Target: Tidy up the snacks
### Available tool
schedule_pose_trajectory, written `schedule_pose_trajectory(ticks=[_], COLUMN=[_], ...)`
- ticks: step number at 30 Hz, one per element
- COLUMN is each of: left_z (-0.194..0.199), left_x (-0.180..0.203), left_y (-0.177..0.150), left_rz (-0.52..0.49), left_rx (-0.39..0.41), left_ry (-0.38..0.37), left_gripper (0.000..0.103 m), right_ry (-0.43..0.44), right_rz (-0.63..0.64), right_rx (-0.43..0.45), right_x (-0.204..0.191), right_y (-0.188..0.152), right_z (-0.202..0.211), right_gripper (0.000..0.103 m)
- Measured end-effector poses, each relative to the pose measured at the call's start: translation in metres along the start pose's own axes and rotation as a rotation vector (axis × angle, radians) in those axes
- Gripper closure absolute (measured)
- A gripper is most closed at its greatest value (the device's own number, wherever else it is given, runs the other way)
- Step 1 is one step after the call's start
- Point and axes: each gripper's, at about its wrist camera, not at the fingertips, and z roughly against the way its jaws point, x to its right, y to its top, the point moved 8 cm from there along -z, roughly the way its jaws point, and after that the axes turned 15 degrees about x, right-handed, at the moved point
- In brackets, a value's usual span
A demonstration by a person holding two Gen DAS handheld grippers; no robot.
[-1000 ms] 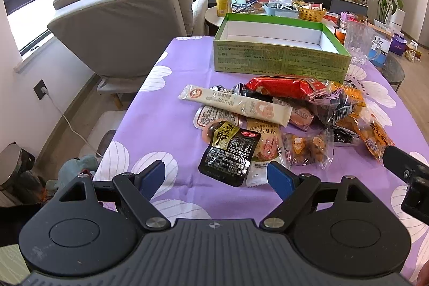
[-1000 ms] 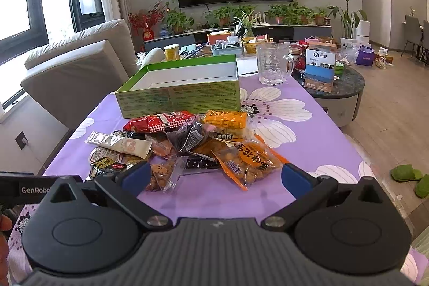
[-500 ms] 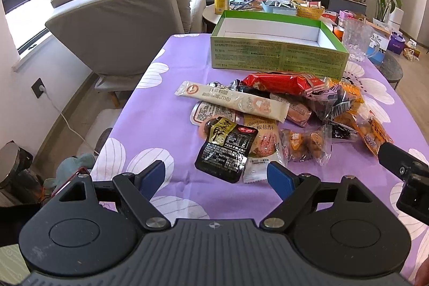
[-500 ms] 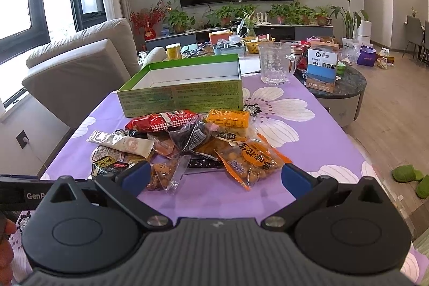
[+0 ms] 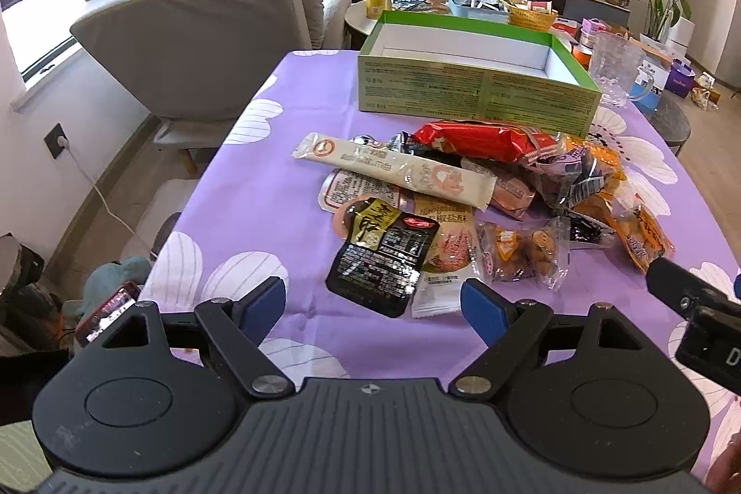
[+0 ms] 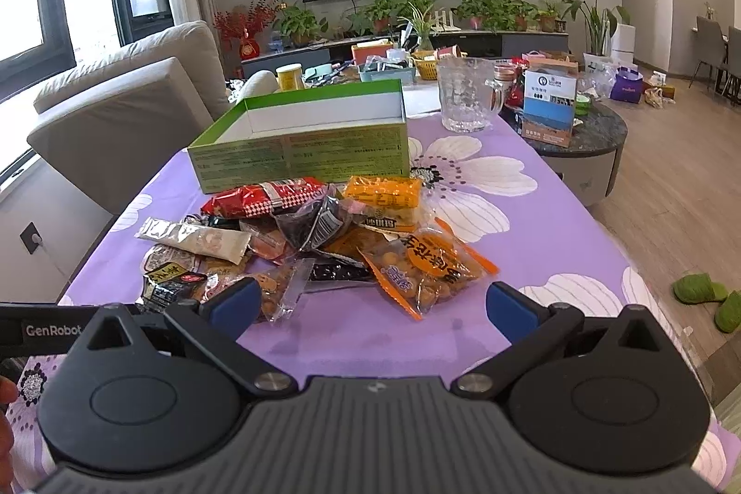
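I hold my left gripper [image 5: 373,304] low over the near edge of the table [image 5: 259,207], its blue-tipped jaws spread wide with nothing between them. My right gripper [image 6: 370,306] hangs the same way beside it, jaws wide apart and empty.

The snacks lie in a loose pile in the middle of the purple flowered cloth. Nearest my left gripper is a black packet [image 5: 382,258], resting partly on a pale packet [image 5: 447,258]. A long white packet [image 5: 393,170] lies slantwise behind them, and a red bag [image 5: 481,140] sits at the back of the pile. In front of my right gripper lies an orange bag of nuts [image 6: 423,267], with a yellow packet [image 6: 386,195] farther back.

Behind the pile stands the green box [image 5: 472,91], open on top, just beyond the red bag. A glass jug [image 6: 465,96] stands near the box's right corner.
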Motion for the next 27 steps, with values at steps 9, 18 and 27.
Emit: schedule_pose_trajectory(ticks=[9, 18, 27], left_z=[-0.004, -0.004, -0.01], left_x=[0.003, -0.001, -0.008], left_y=[-0.002, 0.003, 0.006], left_rz=[0.015, 0.033, 0.042], left_rx=[-0.006, 0.009, 0.011], left_ry=[-0.025, -0.022, -0.021], left_gripper=[0.021, 0.021, 0.021], right_ry=[-0.001, 0.006, 0.006], right_rz=[-0.003, 0.005, 0.011], right_rx=[-0.013, -0.005, -0.007], right_x=[0.004, 0.003, 0.002], right_y=[-0.004, -0.002, -0.002], right_z=[-0.004, -0.003, -0.005], right_gripper=[0.035, 0.035, 0.035])
